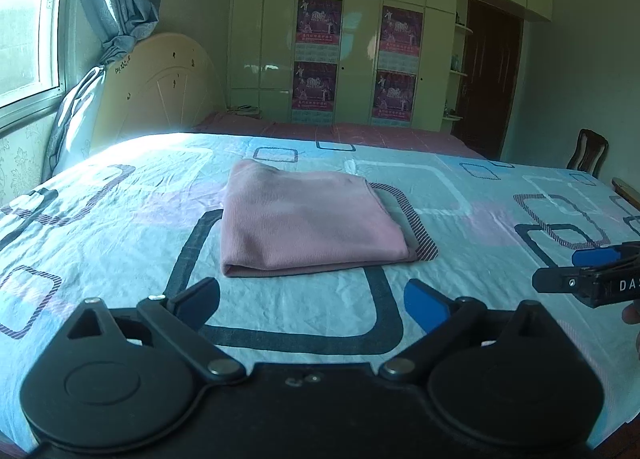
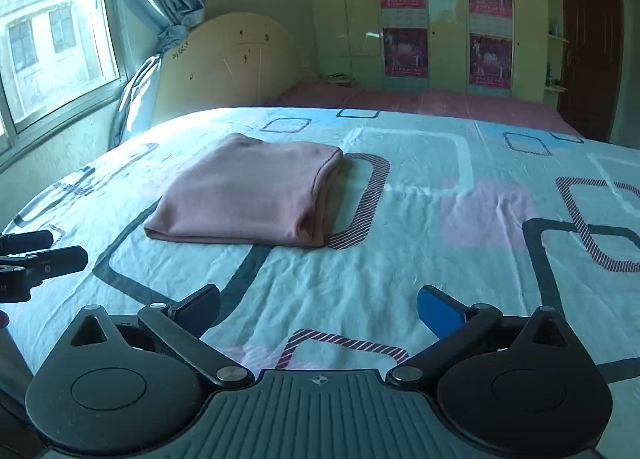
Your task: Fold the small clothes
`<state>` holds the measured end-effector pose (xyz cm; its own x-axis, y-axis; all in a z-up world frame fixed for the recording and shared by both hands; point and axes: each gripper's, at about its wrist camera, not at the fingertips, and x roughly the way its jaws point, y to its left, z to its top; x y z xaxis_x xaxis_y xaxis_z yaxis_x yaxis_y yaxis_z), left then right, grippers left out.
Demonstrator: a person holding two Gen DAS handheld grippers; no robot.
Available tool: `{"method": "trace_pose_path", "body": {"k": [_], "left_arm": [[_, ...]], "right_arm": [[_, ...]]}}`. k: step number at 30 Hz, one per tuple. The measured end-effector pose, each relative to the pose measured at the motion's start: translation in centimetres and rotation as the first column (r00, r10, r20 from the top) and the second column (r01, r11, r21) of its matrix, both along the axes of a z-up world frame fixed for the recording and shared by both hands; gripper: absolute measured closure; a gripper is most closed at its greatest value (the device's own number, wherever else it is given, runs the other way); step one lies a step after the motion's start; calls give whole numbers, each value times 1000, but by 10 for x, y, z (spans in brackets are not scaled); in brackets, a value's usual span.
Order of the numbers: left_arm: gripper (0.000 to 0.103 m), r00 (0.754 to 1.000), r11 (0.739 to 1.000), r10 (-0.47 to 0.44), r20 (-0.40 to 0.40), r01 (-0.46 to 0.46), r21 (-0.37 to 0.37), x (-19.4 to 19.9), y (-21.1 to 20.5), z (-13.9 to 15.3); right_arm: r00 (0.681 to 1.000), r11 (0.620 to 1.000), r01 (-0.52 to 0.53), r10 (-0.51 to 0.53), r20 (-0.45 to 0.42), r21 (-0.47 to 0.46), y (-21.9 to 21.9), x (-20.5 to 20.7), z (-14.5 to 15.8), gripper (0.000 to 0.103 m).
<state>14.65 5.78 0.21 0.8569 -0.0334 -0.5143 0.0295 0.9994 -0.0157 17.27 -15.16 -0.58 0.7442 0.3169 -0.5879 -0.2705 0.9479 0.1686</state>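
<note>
A pink garment (image 1: 308, 219) lies folded into a flat rectangle on the bed; it also shows in the right wrist view (image 2: 252, 191). My left gripper (image 1: 312, 303) is open and empty, hovering just short of the garment's near edge. My right gripper (image 2: 318, 309) is open and empty, near the garment's right front corner but apart from it. The right gripper's fingers (image 1: 560, 279) show at the right edge of the left wrist view. The left gripper's fingers (image 2: 60, 255) show at the left edge of the right wrist view.
The bed sheet (image 1: 460, 195) is pale blue with dark and striped square patterns. A cream headboard (image 1: 160, 83) and a pillow (image 1: 76, 119) stand at the left by the window. A wardrobe (image 1: 360, 59) with posters is behind. A wooden chair (image 1: 588, 155) stands at the right.
</note>
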Motion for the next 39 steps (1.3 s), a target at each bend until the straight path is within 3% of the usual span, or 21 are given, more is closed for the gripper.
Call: {"method": "trace_pose_path", "body": {"k": [4,13,39], "left_arm": [[4,999,998,-11,36,8,58,-21,-15,9],[4,996,996,9,86,-17,91,-50,-30,22],[4,997,996,14,71,-20,91,-57,-29,25]], "right_arm": [[1000,1000,3,-3,27,7,-4,-22,9,0],[998,1000,0,-1,56,18,-15,-55,19,0],[997,1000,-11,10,82,14,-11,-67,33,0]]}}
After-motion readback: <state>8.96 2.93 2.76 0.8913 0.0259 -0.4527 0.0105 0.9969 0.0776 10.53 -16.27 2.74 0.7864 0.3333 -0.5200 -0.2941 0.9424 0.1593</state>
